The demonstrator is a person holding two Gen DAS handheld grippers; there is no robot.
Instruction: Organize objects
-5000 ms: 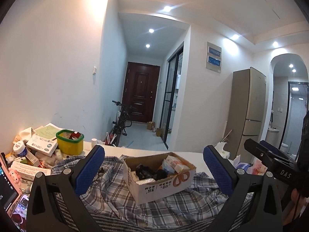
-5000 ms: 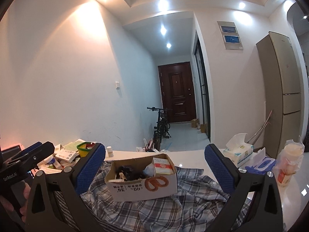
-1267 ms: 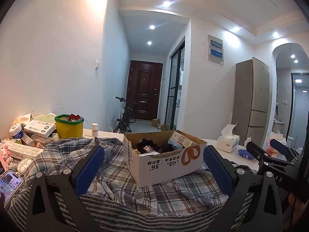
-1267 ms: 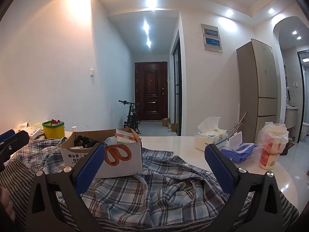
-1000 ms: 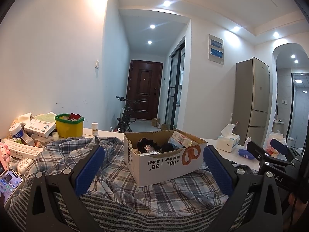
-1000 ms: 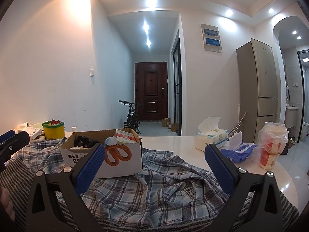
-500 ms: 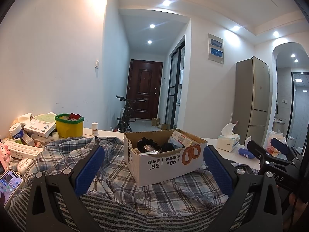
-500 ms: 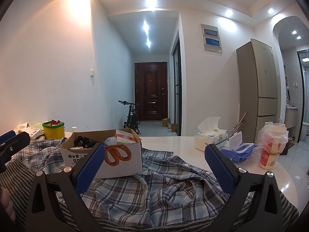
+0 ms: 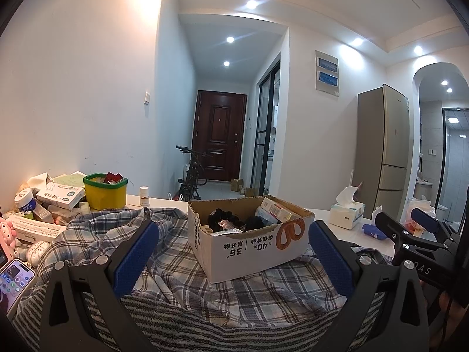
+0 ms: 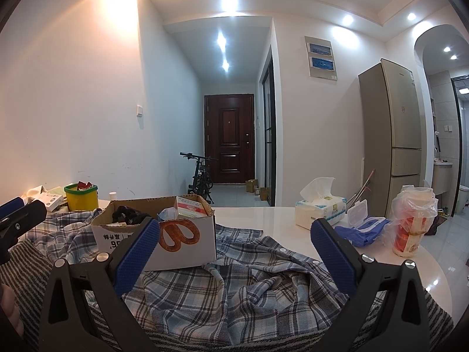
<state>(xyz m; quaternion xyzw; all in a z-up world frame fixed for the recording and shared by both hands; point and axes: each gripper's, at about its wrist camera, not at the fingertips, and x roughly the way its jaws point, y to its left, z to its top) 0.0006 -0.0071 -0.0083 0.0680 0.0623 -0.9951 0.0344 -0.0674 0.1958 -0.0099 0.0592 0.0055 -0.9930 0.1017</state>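
Note:
A white cardboard box (image 9: 252, 242) with a pretzel print sits on a crumpled plaid shirt (image 9: 164, 252) on the table. It holds dark items and small packets. It also shows in the right wrist view (image 10: 181, 240), left of centre, on the same shirt (image 10: 234, 287). My left gripper (image 9: 233, 253) is open and empty, low over the shirt, with the box between its fingers. My right gripper (image 10: 234, 252) is open and empty over the shirt, to the right of the box.
At the left stand a yellow tub (image 9: 105, 195), medicine boxes (image 9: 60, 196), a small bottle (image 9: 144, 196) and a phone (image 9: 14, 281). On the white table (image 10: 281, 217) at the right are a tissue box (image 10: 319, 209), a wipes pack (image 10: 366, 224) and a bagged cup (image 10: 413, 221).
Since five seconds ago both grippers have dropped lower, toward the shirt. Over the last second nothing has visibly moved.

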